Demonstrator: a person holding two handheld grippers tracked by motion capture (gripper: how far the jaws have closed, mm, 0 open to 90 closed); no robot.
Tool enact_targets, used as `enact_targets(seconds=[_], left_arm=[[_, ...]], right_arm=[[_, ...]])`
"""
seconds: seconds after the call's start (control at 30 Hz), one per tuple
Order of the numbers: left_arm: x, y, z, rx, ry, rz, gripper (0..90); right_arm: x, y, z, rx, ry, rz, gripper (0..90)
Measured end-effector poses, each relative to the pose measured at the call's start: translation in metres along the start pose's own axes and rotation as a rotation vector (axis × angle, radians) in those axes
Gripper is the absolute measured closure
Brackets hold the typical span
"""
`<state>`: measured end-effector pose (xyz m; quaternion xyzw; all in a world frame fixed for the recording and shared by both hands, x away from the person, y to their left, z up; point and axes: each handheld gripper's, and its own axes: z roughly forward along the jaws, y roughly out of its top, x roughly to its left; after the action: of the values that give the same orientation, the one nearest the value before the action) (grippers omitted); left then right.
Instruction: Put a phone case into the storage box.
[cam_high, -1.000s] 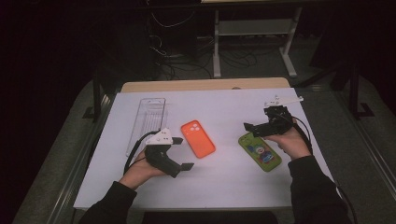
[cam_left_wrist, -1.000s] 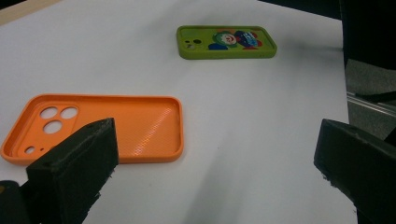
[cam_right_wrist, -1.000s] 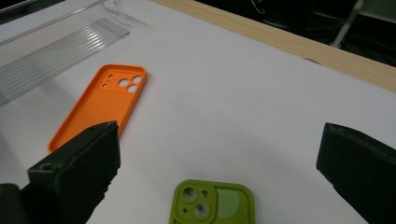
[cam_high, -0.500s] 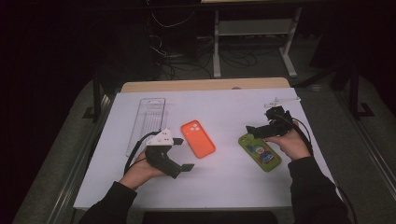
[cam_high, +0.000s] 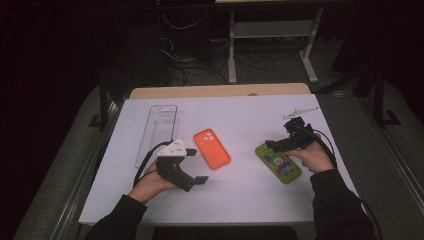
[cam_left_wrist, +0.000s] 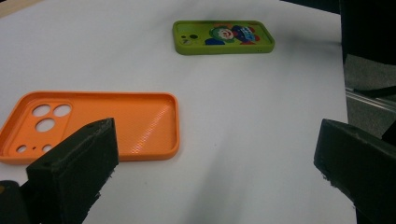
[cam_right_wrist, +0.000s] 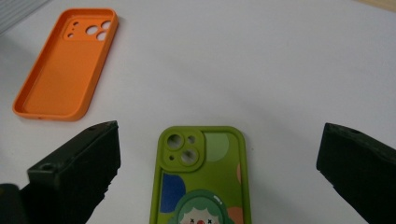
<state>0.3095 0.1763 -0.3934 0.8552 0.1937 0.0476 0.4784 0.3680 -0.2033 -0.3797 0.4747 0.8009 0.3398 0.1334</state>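
A: Start at the right gripper (cam_high: 274, 146) — how do its jaws stand?

B: Spread wide. In the right gripper view the two black jaws rise at either side of the frame, and the green phone case (cam_right_wrist: 201, 179) lies flat on the white table (cam_right_wrist: 280, 70) between them, camera cut-outs toward the far end, a cartoon clown printed on its back. Nothing is pinched; whether the jaws touch the case I cannot tell

A: And from above?

B: In the high view the right gripper sits over the far end of the green phone case (cam_high: 278, 163), with the person's right hand (cam_high: 312, 157) just beside the case's right edge

A: The left gripper (cam_high: 192, 167)?

B: Also spread, holding nothing. It rests low on the table in the person's left hand (cam_high: 150, 182), its cable looping out to the left. In the left gripper view its jaws frame bare table, with the orange phone case (cam_left_wrist: 88, 123) just past the left jaw, lying hollow side up, camera holes at its left end

A: How do the two cases lie to each other?

B: Apart, with open table between them; the orange phone case (cam_high: 212, 148) is near the middle, the green one toward the right

A: Anything farther out?

B: A clear plastic tray (cam_high: 157, 132) lies left of the orange case, and a small clear piece (cam_high: 301, 113) sits beyond the right gripper near the table's far right edge; what it is I cannot tell
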Motion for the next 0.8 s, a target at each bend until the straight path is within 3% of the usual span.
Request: enact_targets(seconds=[0.47,0.7,0.8], left_arm=[[0.000,-0.001,0.001,0.006,-0.005,0.007,0.0],[-0.001,-0.001,0.001,0.003,-0.004,0.007,0.0],[0.000,-0.001,0.001,0.009,-0.006,0.011,0.0]], right_arm=[[0.002,-0.011,0.008,0.066,0.008,0.000,0.0],[0.004,-0.016,0.012,0.092,0.005,-0.017,0.0],[0.006,-0.018,0.015,0.106,0.001,-0.048,0.0]])
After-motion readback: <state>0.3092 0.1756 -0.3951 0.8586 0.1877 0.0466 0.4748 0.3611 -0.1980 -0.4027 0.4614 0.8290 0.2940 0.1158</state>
